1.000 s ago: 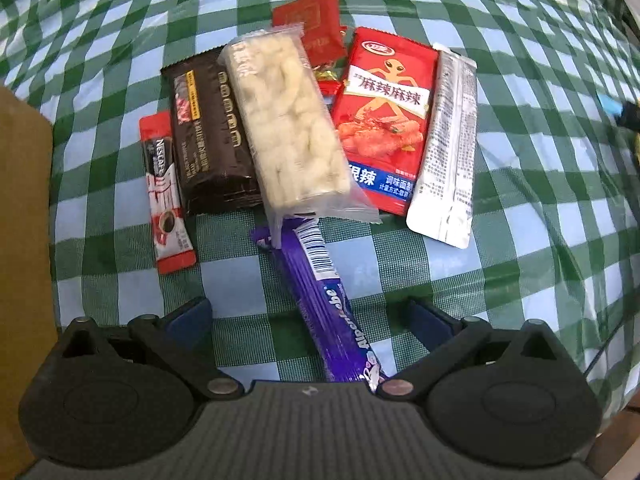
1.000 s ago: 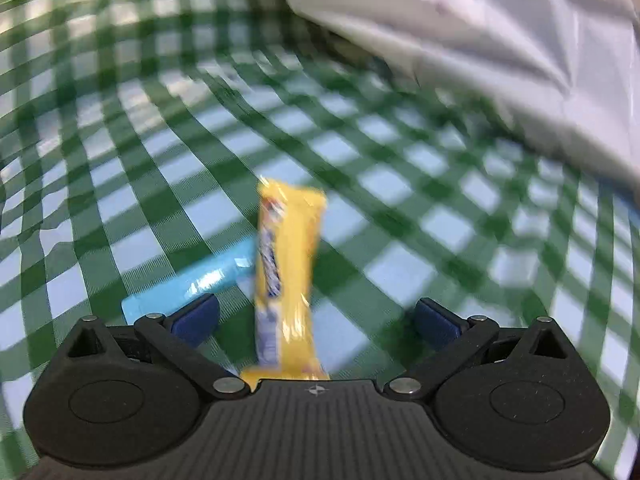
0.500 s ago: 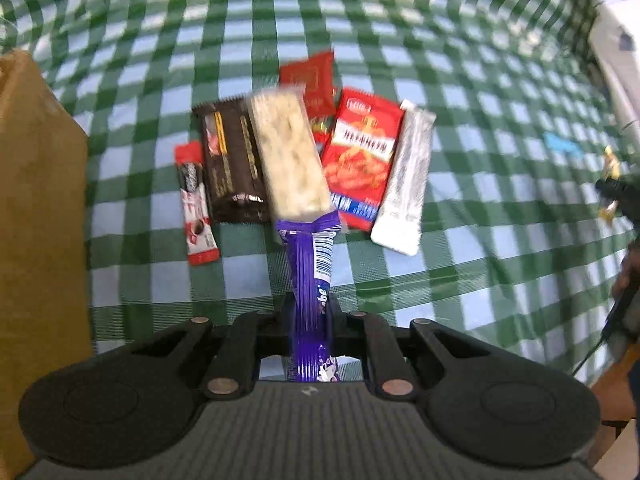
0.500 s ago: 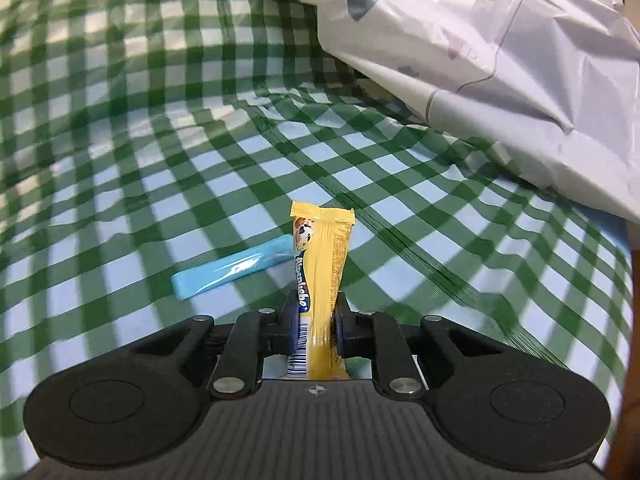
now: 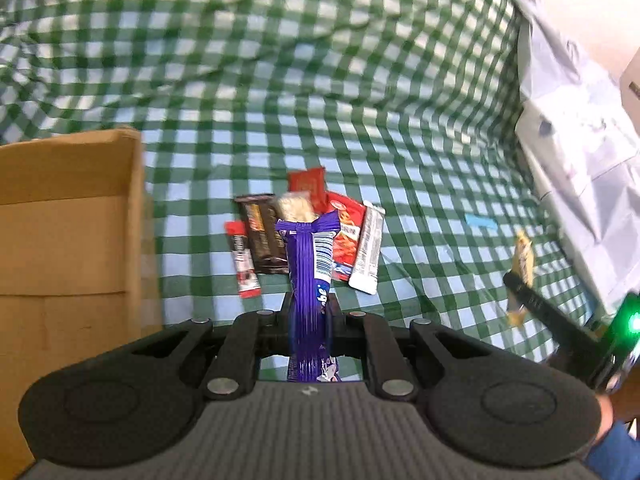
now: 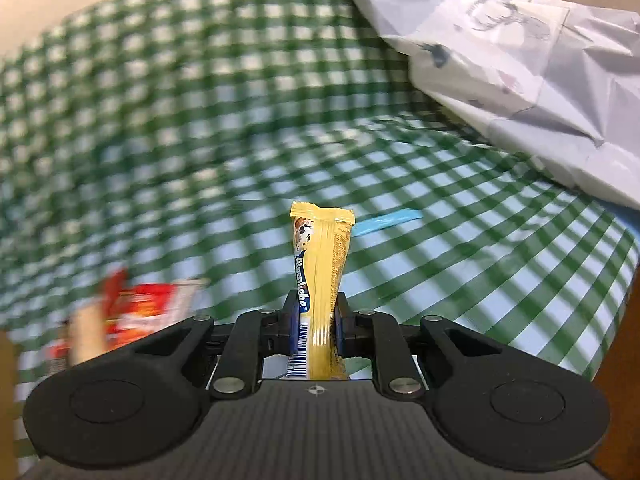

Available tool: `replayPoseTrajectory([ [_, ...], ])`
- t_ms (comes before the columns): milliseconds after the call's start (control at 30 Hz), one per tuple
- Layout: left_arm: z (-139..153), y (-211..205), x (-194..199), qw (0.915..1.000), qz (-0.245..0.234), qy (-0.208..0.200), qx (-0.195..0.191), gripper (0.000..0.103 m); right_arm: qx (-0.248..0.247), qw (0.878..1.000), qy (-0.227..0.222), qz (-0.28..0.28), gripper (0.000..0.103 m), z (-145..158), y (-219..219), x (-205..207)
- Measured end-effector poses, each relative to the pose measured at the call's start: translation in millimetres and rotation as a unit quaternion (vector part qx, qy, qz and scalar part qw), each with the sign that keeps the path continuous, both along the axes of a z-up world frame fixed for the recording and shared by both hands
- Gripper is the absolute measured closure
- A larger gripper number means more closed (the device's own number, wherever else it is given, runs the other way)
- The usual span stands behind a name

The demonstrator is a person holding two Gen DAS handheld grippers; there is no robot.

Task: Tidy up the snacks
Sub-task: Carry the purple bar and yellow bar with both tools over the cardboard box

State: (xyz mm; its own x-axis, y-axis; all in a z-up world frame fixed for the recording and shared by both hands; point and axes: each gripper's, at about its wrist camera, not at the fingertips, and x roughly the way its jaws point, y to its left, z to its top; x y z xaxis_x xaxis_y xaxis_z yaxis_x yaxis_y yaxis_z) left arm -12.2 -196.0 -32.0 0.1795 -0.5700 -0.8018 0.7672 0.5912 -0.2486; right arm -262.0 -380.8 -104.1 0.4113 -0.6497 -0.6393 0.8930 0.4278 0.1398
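Both pairs of jaws are drawn in tight, each pinching a long snack stick. The left gripper (image 5: 309, 314) clamps a purple wafer stick (image 5: 310, 280) at its lower half, the wrapper standing up between the pads with its barcode facing the camera, clear of the cloth. The right gripper (image 6: 316, 322) grips a yellow wafer stick (image 6: 322, 276) the same way, upright, its crimped top end free.

Beyond the purple stick, a cluster of snacks (image 5: 308, 236) lies side by side on the green checked tablecloth (image 5: 280, 100): a red sachet, a dark bar, a pale rice bar, red packets and a silver one. A cardboard box (image 5: 68, 220) stands just left of that cluster, its near wall close to the left gripper. A blue strip (image 6: 386, 220) lies alone on the cloth past the yellow stick. Crumpled white sheeting (image 6: 520, 60) borders the cloth on the right; the wide middle of the cloth is bare.
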Motion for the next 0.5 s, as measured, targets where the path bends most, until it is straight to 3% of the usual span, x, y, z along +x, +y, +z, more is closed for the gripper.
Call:
replayPoseTrajectory([
  [300,38,94,10,0.9985,0.048,-0.018,-0.015,0.089,-0.016,0.995,-0.04,0.087,0.086,49,117,26],
  [500,55,169,16,0.9952,0.089,-0.041,-0.002,0.089,-0.002,0.981,-0.054,0.184,0.086,82,199,54],
])
